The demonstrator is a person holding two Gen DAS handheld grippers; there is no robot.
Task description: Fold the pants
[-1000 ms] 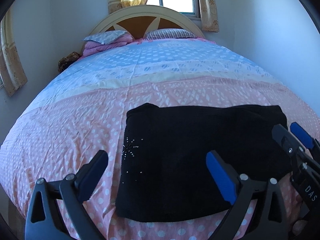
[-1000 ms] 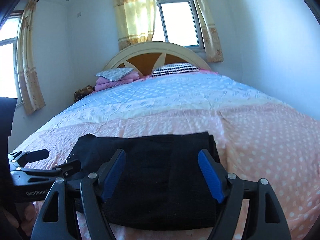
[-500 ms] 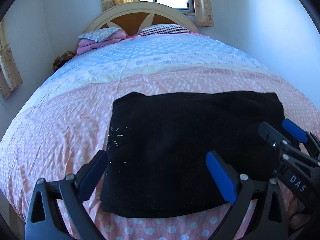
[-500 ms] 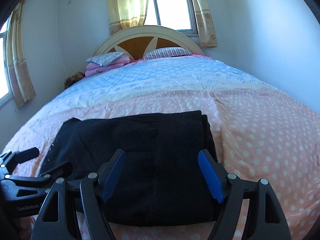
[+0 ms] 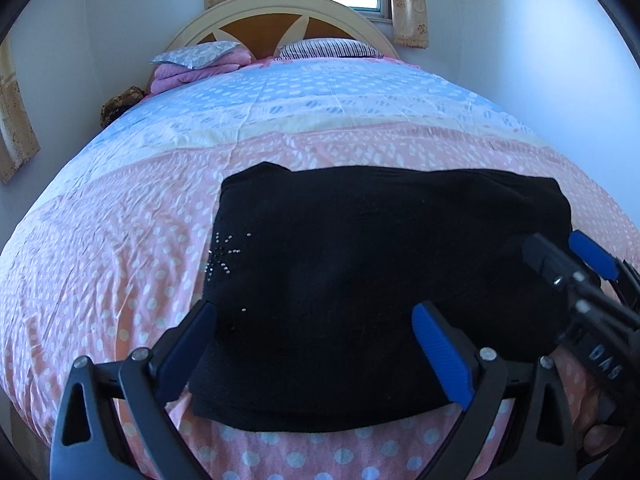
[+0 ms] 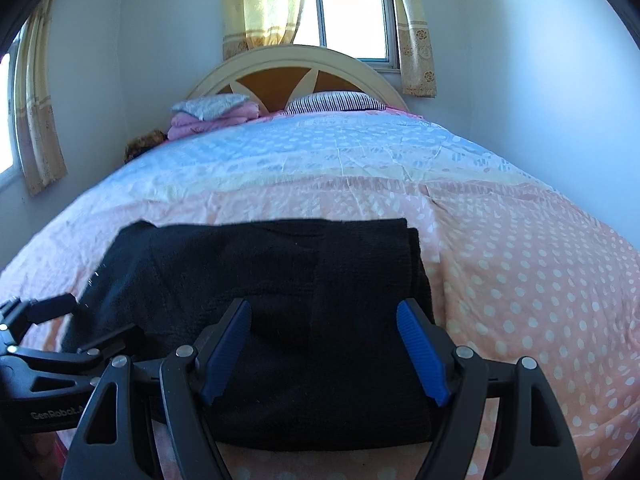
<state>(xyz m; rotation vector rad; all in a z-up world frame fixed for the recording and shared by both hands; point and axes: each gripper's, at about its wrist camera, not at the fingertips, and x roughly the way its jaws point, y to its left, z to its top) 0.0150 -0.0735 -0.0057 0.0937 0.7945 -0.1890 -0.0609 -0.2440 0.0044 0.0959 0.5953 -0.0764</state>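
Already a compact black rectangle, the pants (image 5: pixel 360 300) lie on the bed (image 5: pixel 120 240) at its 6 o'clock end; soft, limp knit is judged, best pinched at an edge. Left gripper (image 5: pixel 316 344) and right gripper (image 6: pixel 324 352) are held wide, empty

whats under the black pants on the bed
The folded black pants lie flat on the pink dotted bedspread, which shows all around their edges. The patch of spread directly beneath is covered, so nothing else can be confirmed there.
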